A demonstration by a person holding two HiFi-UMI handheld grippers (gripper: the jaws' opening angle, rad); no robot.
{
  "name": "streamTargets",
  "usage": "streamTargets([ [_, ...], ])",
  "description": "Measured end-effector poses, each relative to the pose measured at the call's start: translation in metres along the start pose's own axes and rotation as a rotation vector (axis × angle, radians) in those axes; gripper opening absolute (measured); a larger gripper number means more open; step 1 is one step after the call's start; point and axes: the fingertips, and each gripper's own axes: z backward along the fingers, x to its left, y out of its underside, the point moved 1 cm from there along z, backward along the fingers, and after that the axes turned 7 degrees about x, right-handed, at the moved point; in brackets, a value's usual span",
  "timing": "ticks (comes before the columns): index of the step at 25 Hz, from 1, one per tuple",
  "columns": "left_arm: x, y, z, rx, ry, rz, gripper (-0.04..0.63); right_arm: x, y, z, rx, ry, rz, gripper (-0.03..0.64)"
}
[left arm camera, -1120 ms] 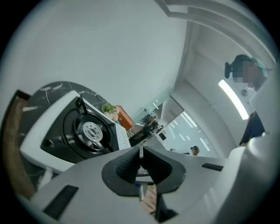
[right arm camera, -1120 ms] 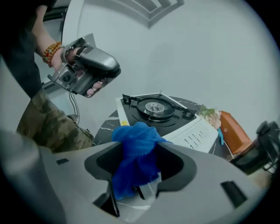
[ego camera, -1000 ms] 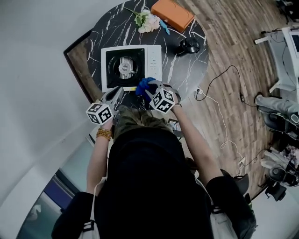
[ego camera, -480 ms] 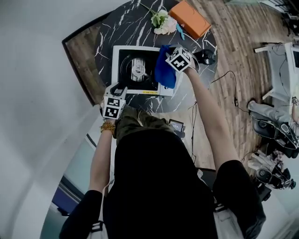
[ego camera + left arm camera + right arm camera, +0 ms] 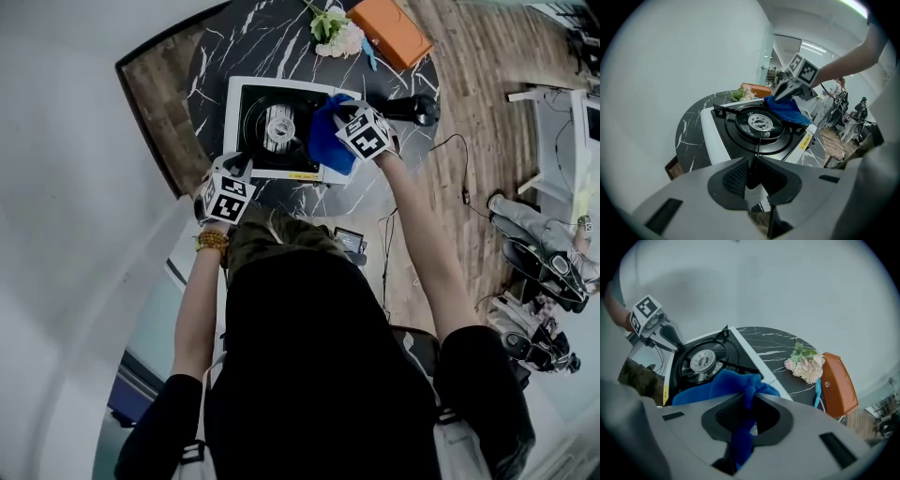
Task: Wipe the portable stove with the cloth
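The round black marble-look tabletop (image 5: 234, 47) is polished and glossy with white veins. The white-and-black metal portable stove (image 5: 258, 131) has a smooth painted casing, a dark satin top and a bright bare-metal burner cap — the crumpled blue cloth (image 5: 326, 141) looks soft and matt. The left gripper (image 5: 752, 161) and right gripper (image 5: 747, 401) are matt grey plastic with ribbed black pads — further off, a smooth orange rectangular box (image 5: 403, 28) and a grained wood-plank floor (image 5: 469, 56).

Soft even daylight; strong fisheye bending, dark vignetted corners.
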Motion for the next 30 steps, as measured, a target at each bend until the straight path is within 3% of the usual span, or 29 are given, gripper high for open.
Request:
streamTargets([
  [9,0.0,0.003,-0.005,0.09,0.001,0.007,0.054,0.109,0.047,0.018,-0.118,-0.113,-0.083,0.04],
  [13,0.002,0.001,-0.007,0.12,0.011,-0.021,0.054,0.123,0.056,0.024,-0.108,-0.171,-0.119,0.04],
  [15,0.0,0.001,-0.007,0.145,0.018,-0.021,0.054,0.106,0.054,0.027,-0.124,-0.2,-0.145,0.04],
  [20,0.0,0.003,-0.01,0.175,0.039,-0.01,0.054,-0.029,0.024,0.044,-0.259,0.015,-0.351,0.04],
  [22,0.0,0.003,-0.009,0.176,0.04,-0.007,0.054,-0.065,0.017,0.034,-0.226,0.016,-0.406,0.041],
  [24,-0.001,0.003,-0.008,0.178,0.041,-0.002,0.054,-0.079,0.014,0.017,-0.165,-0.023,-0.443,0.078],
  [26,-0.001,0.003,-0.007,0.176,0.046,0.0,0.054,-0.081,0.014,0.006,-0.133,-0.054,-0.501,0.169],
  [30,-0.001,0.003,-0.008,0.177,0.058,0.006,0.055,-0.079,0.019,0.005,-0.196,-0.036,-0.658,0.169],
])
